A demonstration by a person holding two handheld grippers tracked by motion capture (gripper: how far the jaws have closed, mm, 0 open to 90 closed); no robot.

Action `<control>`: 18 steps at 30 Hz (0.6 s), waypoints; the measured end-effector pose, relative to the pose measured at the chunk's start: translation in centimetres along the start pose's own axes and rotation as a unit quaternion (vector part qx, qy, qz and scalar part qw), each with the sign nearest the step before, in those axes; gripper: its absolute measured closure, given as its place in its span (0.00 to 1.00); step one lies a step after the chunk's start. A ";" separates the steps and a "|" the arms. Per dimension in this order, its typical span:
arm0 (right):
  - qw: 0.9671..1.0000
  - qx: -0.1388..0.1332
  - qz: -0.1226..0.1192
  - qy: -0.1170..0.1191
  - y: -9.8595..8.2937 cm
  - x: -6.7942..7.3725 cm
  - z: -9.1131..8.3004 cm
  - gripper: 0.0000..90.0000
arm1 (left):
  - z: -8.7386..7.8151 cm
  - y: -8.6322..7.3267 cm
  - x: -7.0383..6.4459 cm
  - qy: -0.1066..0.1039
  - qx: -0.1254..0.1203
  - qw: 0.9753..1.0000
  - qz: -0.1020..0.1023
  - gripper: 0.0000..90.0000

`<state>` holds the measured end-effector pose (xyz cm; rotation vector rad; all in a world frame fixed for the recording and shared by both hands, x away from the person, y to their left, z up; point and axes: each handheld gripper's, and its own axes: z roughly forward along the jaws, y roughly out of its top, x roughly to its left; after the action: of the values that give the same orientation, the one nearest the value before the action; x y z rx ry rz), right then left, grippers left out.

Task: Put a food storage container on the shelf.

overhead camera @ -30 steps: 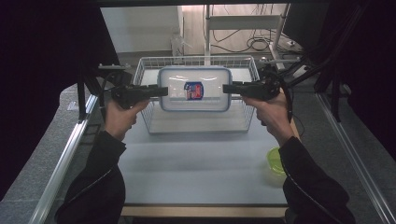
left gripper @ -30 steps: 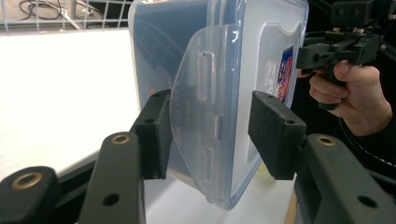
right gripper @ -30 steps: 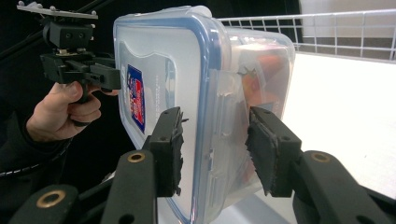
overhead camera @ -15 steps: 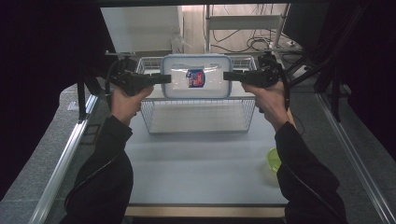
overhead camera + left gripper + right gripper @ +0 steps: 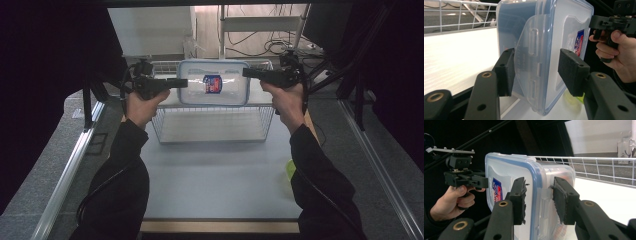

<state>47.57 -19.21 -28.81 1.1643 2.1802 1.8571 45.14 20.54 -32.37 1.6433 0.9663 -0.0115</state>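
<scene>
A clear plastic container with a blue-rimmed lid and a red-and-blue label hangs in the air above the wire basket, tipped on edge with its lid facing me. My left gripper is shut on its left end. In the left gripper view the gripper has a pad on each side of the container at the side latch. My right gripper is shut on the right end. In the right gripper view that gripper pinches the container at the rim and clasp.
The white wire basket stands on the pale table under the container, its rim behind the load. A small green object lies near the table's right edge. Dark frames, a shelf and cables stand behind.
Both grippers have lifted the container up out of the basket and away from me. It now hangs higher and its lid faces me more squarely.
</scene>
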 end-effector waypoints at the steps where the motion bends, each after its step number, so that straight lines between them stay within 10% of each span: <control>1: 1.000 -0.001 -0.005 -0.001 0.0 0.0 0.1 0.69 | 0.0 -0.1 0.2 -0.002 -0.004 1.000 -0.002 0.54; 18: 0.999 0.010 -0.026 -0.024 -0.8 -0.3 1.1 0.59 | 0.5 -0.3 -0.3 0.054 0.003 0.997 0.055 0.49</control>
<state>47.91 -18.43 -29.88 1.1337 2.1851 1.7727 44.96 19.95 -32.58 1.7145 0.9564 0.1515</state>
